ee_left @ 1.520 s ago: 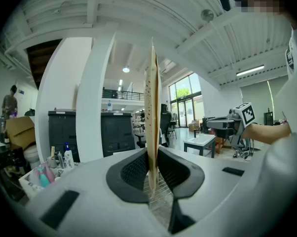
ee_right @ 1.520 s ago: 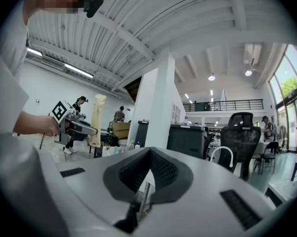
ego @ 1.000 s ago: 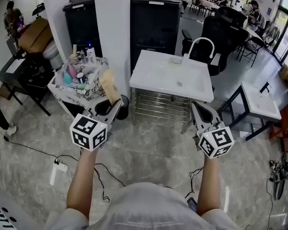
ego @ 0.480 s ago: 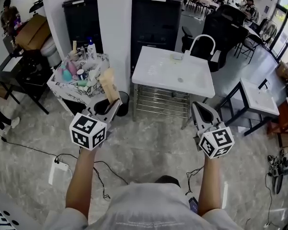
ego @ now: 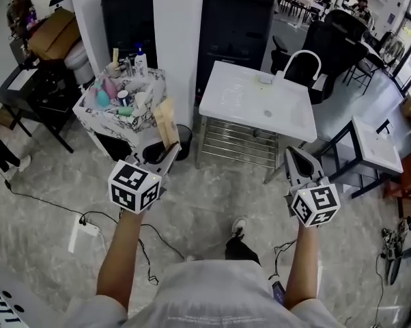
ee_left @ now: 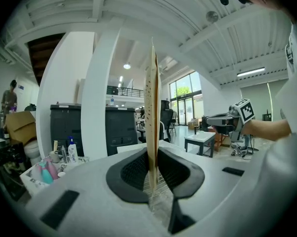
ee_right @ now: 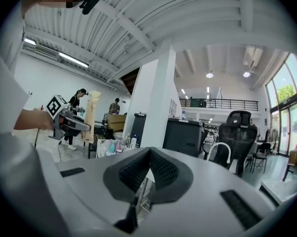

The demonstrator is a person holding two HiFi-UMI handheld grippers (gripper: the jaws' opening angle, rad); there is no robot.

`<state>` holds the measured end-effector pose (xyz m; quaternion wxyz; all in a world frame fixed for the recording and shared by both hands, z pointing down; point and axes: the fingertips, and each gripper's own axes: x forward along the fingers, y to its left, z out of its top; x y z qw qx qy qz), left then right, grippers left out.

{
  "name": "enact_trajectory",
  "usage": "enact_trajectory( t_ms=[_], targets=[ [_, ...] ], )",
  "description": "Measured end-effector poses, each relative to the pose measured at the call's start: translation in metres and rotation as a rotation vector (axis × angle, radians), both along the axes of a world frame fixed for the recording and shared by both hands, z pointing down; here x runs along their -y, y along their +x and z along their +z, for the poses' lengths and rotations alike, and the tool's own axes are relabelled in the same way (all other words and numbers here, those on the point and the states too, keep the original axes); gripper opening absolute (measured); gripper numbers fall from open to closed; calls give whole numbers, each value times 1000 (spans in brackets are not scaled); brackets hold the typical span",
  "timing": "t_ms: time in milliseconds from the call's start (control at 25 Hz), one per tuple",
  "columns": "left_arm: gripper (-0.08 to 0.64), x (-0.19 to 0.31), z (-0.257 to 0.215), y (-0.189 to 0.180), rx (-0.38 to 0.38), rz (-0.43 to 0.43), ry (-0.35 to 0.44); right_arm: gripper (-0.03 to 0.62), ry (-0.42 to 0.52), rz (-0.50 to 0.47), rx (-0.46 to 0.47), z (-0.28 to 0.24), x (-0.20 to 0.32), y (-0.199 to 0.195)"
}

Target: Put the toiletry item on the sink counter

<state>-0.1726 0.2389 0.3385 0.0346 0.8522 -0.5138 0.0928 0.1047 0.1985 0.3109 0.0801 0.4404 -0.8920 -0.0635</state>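
My left gripper point(ego: 167, 160) is shut on a flat tan packet point(ego: 166, 123) that stands upright out of its jaws, out in front of the person's left arm. In the left gripper view the packet point(ee_left: 151, 102) shows edge-on, clamped between the black pads point(ee_left: 133, 172). The white sink counter point(ego: 257, 101) with its curved tap point(ego: 308, 57) stands ahead, slightly to the right, some way beyond both grippers. My right gripper point(ego: 295, 158) hovers before the counter's front right corner, shut with nothing in it point(ee_right: 149, 151).
A patterned box of bottles and tubes point(ego: 123, 104) sits left of a white pillar point(ego: 177, 39). Black cabinets point(ego: 236, 26) stand behind, a black bin point(ego: 166, 149) at the pillar's foot, a second sink point(ego: 376, 145) at the right. Cables and a power strip point(ego: 82, 227) lie on the floor.
The person has stepped forward, a foot now showing below. The counter and the box have drawn a little closer and to the right. Both grippers keep their grip and pose.
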Motion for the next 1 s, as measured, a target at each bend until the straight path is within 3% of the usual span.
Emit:
enact_trajectory(
  t_ms=[320, 480, 1000],
  targets=[
    [52, 58, 13, 7, 10, -32, -31, -3, -18, -35, 8, 20, 70, 0],
    [52, 109, 17, 22, 36, -53, -37, -3, 1, -33, -11, 26, 130, 12],
    [52, 292, 11, 75, 22, -133, -73, -3, -45, -177, 25, 33, 342, 36]
  ],
)
